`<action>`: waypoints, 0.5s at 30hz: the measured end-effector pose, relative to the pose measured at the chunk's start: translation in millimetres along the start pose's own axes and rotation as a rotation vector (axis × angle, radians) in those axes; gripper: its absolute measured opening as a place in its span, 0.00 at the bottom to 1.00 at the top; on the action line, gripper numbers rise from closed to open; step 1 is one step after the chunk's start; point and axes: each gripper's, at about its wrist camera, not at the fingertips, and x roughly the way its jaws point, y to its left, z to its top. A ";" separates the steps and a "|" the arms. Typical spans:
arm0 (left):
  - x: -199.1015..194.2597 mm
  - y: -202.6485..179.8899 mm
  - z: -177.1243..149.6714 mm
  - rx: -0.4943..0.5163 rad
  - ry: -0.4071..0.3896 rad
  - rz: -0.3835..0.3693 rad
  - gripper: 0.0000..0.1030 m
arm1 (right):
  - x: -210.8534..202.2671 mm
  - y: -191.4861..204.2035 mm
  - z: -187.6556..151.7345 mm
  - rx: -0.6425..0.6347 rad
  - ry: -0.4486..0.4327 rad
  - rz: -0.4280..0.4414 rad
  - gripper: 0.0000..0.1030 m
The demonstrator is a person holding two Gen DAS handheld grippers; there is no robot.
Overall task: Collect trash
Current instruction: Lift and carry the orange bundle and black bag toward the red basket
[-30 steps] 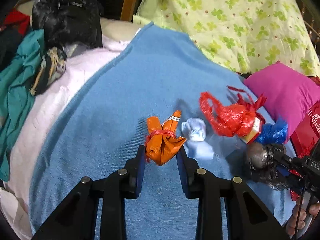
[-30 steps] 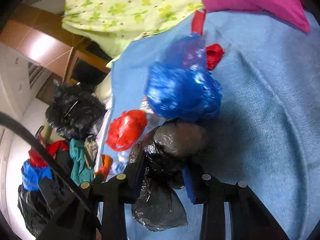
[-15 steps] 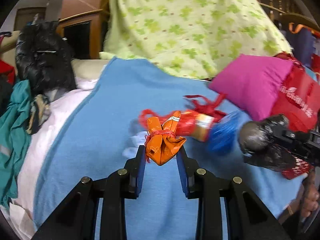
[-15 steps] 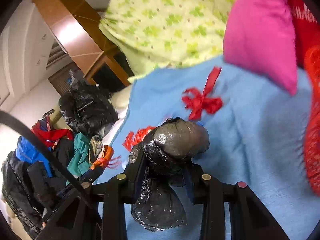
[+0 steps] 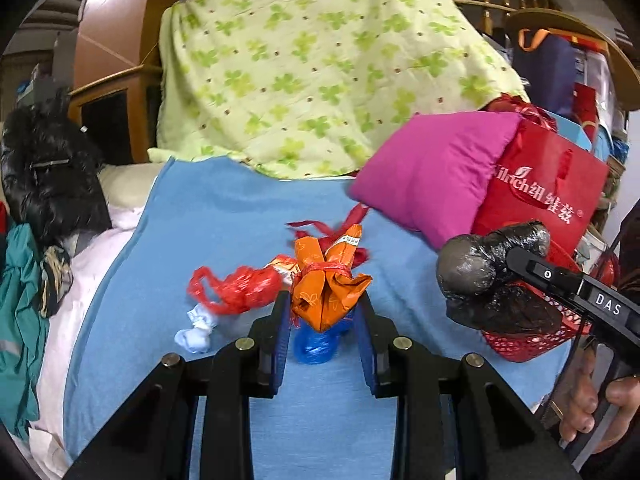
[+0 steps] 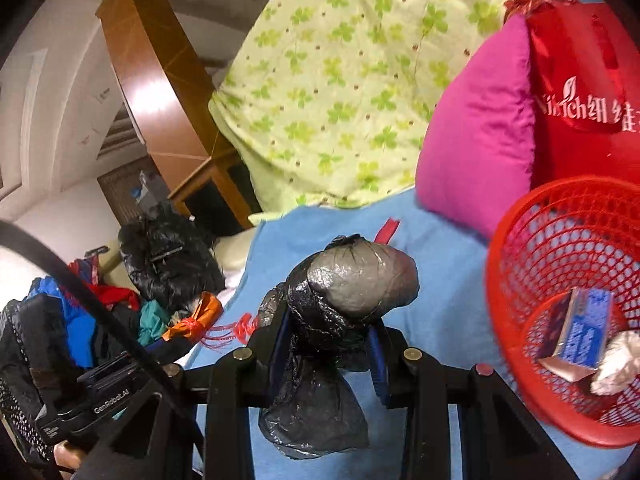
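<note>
Clamping an orange wrapper [image 5: 326, 292], left gripper [image 5: 322, 320]; right gripper [image 6: 328, 344] squeezes a black bag [image 6: 352, 284] beside the red basket [image 6: 516, 240] (handle reads "GenRobot.AI", red bag [image 5: 540, 184] "Nirich").

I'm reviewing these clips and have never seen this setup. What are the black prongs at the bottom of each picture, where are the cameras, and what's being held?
No robot here: a person holds a handheld two-finger gripper in each hand, with a fisheye camera on each looking along its fingers. The left gripper is shut on an orange wrapper bundle. The right gripper is shut on a black plastic bag. On the blue blanket lie a red bag, a white wad and a blue bag. The red mesh basket to the right already holds a small box.
</note>
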 end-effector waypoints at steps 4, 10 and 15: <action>-4.0 -18.3 5.2 0.025 0.002 0.009 0.32 | -13.0 -8.5 3.1 0.007 -0.031 -0.002 0.36; -8.9 -44.7 12.8 0.063 -0.007 0.021 0.32 | -32.6 -19.2 8.1 0.011 -0.078 -0.003 0.36; -8.5 -64.1 17.9 0.090 -0.002 0.028 0.32 | -54.0 -30.7 12.1 0.017 -0.130 -0.003 0.36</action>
